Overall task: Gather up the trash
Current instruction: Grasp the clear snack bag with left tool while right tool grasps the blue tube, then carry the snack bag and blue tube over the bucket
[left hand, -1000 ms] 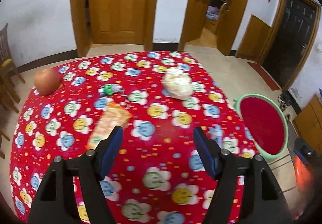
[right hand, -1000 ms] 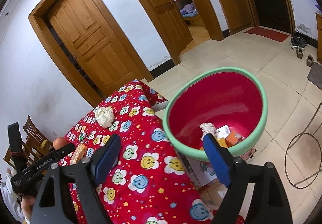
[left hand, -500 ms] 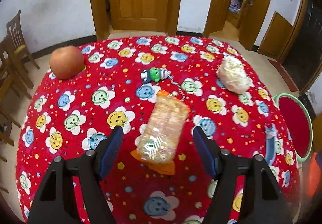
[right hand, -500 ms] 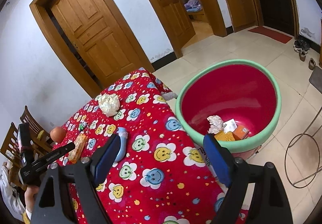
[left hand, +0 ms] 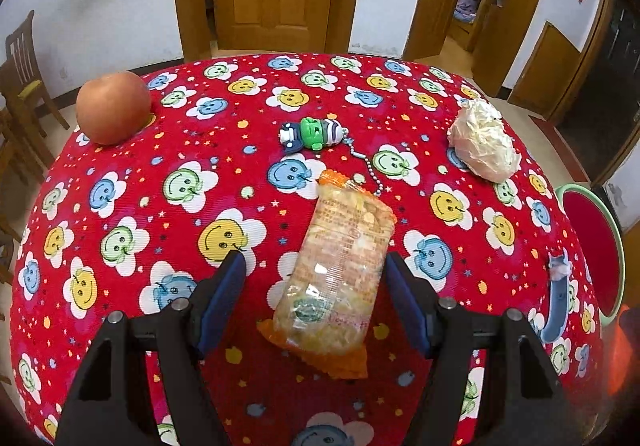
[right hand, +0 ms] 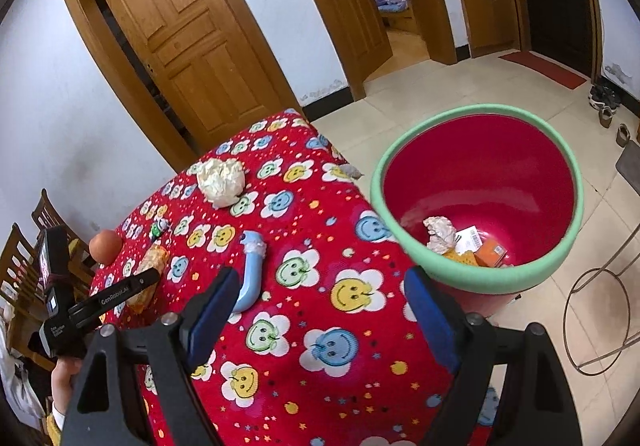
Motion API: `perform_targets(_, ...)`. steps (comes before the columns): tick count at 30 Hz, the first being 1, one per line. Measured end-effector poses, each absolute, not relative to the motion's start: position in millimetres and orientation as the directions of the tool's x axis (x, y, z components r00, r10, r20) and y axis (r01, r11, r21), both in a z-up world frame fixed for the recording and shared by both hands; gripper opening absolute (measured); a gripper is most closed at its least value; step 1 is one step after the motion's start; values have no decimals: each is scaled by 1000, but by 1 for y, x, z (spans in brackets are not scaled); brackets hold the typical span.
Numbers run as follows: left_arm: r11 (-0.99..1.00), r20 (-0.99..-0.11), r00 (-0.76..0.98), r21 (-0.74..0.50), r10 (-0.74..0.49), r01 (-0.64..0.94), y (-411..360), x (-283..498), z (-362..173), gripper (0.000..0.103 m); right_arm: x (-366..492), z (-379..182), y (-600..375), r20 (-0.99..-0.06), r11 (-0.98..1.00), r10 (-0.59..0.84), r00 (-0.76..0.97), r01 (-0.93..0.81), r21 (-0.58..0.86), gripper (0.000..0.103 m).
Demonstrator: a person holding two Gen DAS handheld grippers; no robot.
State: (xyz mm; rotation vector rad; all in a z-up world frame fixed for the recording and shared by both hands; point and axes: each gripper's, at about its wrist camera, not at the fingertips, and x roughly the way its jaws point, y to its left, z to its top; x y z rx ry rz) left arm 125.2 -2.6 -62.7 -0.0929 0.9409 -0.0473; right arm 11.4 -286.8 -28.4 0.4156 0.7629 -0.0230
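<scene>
Since a second ago my left gripper (left hand: 312, 278) has dropped over the snack packet (left hand: 340, 270), which lies flat on the red tablecloth (left hand: 224, 173) between the spread jaws, pads not touching. Looks light, crinkly, slippery film; I'd pinch its puffy middle gently. Right gripper (right hand: 320, 298) hangs open, empty, beside the red bin (right hand: 476, 278).

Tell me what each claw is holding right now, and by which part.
Nothing held. The open left claw straddles the snack packet without gripping; the right claw is open, empty.
</scene>
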Motion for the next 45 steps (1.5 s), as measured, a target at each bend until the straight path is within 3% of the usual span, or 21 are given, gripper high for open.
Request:
perform_targets(8,992,-791,600,-124,-120,35,-3,123,-63,39,27,-34,-262,-696,935,145,703,133,329,86)
perform_targets(16,983,-769,618,-177,-163,39,4,118,-56,38,46,-42,-242,-719,948,157,677,101,302,84)
perform_targets(25,977,-750,634,-208,-188,45,6,113,-50,38,61,-57,-220,-747,960,183,639,49,277,55)
perform_targets(32,975,-742,641,-215,-196,49,8,110,-49,38,63,-61,-216,-755,969,152,638,53,240,28)
perform_targets(33,975,-742,641,-215,-196,50,8,110,-49,38,63,-61,-217,-759,972,137,637,63,228,20)
perform_targets(45,972,-732,648,-228,-210,58,7,103,-43,38,54,-53,-228,-744,966,147,652,68,251,20)
